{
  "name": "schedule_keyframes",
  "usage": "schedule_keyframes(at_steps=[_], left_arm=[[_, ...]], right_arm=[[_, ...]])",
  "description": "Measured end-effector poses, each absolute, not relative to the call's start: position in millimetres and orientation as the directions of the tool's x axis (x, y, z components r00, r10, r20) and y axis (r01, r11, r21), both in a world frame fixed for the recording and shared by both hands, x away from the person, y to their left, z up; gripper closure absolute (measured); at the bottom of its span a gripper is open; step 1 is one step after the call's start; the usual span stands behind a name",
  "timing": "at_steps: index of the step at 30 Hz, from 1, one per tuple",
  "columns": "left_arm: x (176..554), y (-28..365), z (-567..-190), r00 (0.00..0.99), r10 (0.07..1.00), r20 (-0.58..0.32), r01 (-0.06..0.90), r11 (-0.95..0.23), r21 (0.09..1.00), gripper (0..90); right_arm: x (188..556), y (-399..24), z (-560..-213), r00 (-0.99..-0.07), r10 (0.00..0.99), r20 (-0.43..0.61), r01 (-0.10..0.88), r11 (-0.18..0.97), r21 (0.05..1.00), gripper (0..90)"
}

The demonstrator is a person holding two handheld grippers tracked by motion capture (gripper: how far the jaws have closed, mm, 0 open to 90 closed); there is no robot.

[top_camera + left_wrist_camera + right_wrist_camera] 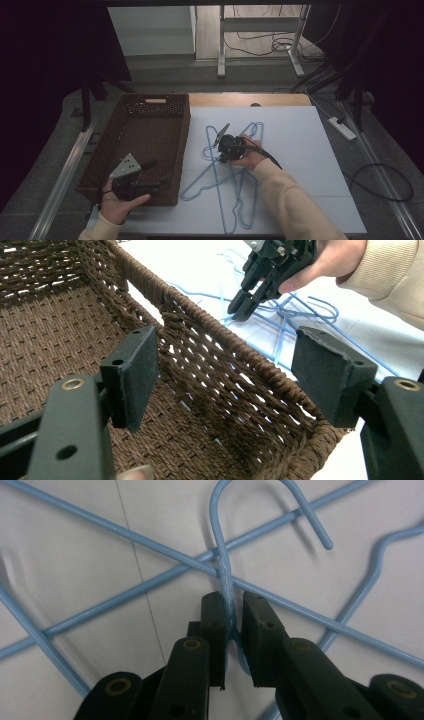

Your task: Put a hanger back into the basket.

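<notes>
While the left gripper [225, 375] idles open over the basket [150, 131], the right gripper [232, 630] pinches a light, springy wire hanger [227, 580] at its twisted neck — good hold.

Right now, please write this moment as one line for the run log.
right gripper: closed on twisted neck of blue wire hanger | left gripper: open, empty, above brown wicker basket | hangers: on white table

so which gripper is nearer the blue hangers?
Right. The right gripper is down on the blue hangers, jaws around one twisted neck. The left gripper hovers over the wicker basket, jaws open.
</notes>
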State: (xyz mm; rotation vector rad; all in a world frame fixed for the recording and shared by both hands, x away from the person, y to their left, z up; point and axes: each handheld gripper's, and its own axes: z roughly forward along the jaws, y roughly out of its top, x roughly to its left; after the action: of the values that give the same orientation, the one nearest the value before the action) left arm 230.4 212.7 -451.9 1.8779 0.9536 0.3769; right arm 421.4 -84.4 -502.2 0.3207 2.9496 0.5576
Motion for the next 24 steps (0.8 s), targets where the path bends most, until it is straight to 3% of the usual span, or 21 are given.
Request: schedule_keyframes(at_steps=[10,24], left_arm=[[230.2,212.0,-451.1,0.647,0.75,-0.138,0.451,-0.231,0.862,27.8],[229.5,200.8,-444.3,0.668,0.732,-0.131,0.434,-0.241,0.868,27.6]], right_arm=[[415.0,-94.1,-482.7,-0.966,0.218,-0.141,0.138,0.89,0.434,81.7],[409.6,-120.6,-446.2,-0.924,0.329,-0.193,0.181,0.824,0.537,86.7]])
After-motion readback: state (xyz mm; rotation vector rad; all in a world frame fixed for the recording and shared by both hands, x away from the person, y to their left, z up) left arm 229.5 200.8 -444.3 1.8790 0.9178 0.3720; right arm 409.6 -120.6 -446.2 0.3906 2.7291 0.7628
